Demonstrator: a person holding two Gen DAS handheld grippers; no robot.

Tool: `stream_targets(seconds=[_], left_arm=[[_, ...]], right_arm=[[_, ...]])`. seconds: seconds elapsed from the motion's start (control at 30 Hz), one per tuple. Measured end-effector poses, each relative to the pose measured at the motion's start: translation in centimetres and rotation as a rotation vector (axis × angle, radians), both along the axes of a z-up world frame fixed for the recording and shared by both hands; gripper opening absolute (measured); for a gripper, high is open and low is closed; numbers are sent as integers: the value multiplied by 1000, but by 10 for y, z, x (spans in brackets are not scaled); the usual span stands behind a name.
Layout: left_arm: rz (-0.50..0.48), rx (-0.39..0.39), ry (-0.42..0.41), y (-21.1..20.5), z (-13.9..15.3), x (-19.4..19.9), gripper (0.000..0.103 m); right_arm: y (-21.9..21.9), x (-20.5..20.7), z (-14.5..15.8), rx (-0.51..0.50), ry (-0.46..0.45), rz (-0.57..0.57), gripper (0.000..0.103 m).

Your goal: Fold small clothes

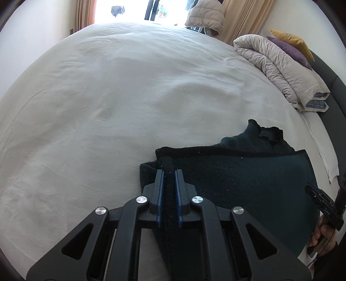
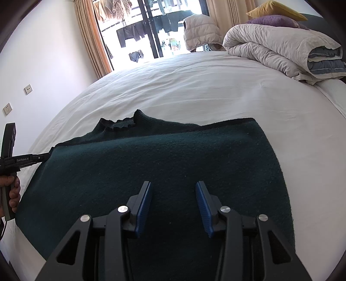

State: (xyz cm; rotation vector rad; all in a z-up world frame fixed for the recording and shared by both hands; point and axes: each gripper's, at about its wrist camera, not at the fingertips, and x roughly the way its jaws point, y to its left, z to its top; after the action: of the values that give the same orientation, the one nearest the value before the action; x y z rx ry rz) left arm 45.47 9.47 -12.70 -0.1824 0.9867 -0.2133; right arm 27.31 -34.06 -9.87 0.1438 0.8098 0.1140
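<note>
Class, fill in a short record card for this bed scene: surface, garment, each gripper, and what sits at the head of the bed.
surface: white bed sheet
garment: dark green sweater, partly folded, collar toward the window
left gripper: shut on the sweater's edge
right gripper: open above the sweater, not gripping
head of bed: folded duvet, purple pillow and yellow pillow on top

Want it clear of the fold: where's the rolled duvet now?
The rolled duvet lies at the bed's far right, under the purple cushion, well beyond the dark green sweater.
</note>
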Motion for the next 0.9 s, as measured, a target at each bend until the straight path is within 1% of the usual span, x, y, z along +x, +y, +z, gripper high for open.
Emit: stream_targets(seconds=[0.07,0.13,0.23,0.33,0.57,0.67,0.8,0.9], left_arm=[[15,33,-29,-1,2,-4,4],[41,46,-58,2,5,-8,4],[73,30,-74,10,6,-10,4],[92,36,-84,17,6,-14,4],[153,8,-86,31,-4,-20,4],[186,-1,-89,35,-7,-21,4],[248,-10,-120,44,-4,-28,4],[265,-10,-129,44,-2,-30,4]], right_arm=[[1,-1,0,0,-2,-2,42],[3,-2,2,-5,-7,-3,40],[8,-3,3,-8,-12,3,38],[14,-3,4,-18,-15,15,37],[31,-3,-1,-15,-7,37,38],[39,-3,-1,-41,-6,45,39],[41,-8,6,10,-5,55,39],[46,-13,11,7,-14,61,39]])
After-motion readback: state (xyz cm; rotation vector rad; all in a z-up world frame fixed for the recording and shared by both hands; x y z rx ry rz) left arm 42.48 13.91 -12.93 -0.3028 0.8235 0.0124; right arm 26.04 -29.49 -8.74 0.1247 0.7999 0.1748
